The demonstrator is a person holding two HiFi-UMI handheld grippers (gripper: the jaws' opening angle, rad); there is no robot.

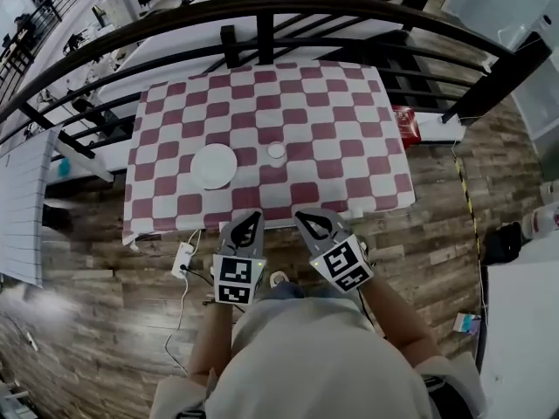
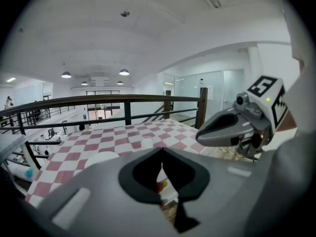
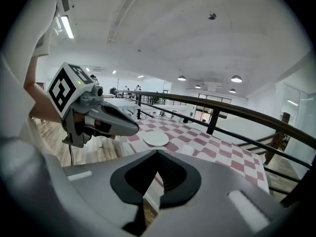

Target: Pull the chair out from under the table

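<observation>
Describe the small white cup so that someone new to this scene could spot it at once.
Find the table with the red-and-white checkered cloth. Near its middle sit two white things; the cup is the smaller one, right of the flat plate.

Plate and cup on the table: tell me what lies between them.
Only bare checked tablecloth lies between the plate and the cup; the head view shows it plainly.
</observation>
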